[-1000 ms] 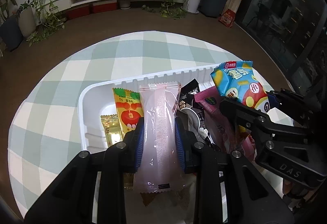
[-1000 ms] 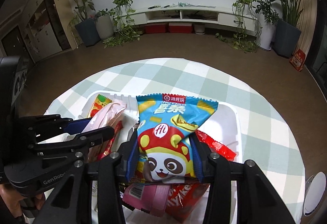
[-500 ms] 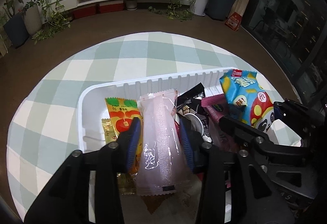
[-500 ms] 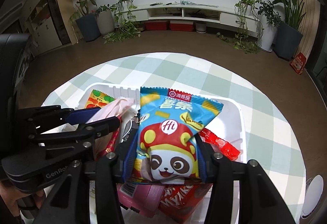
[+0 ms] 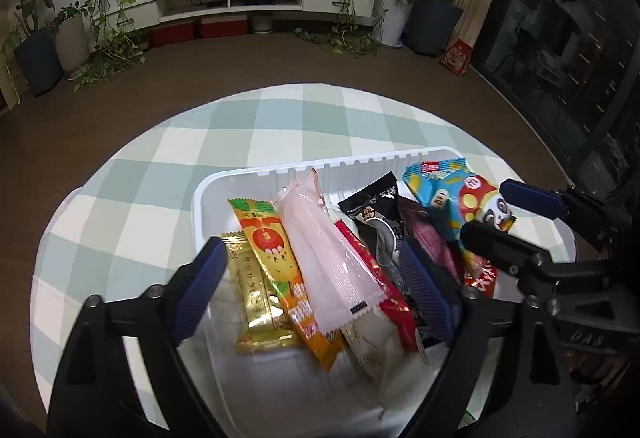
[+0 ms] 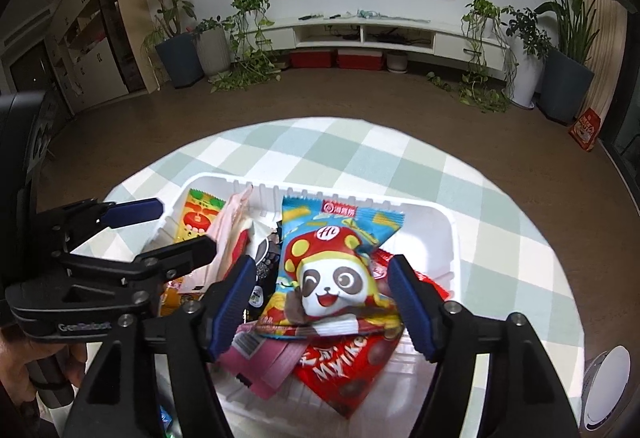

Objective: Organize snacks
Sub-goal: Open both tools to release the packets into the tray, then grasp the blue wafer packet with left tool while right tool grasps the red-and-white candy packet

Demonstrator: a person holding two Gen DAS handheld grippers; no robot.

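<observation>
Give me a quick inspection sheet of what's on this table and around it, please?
Surface: round table, green-and-white checked cloth.
Job's things: white tray holding snack packets; pink packet and blue panda packet lie in it.
Clutter: white round object at table edge.
Grippers: left gripper and right gripper open, jaws just opened, pads clear of packets.
Cables: nothing seen.
Surroundings: potted plants, wall television, low white cabinet.
</observation>
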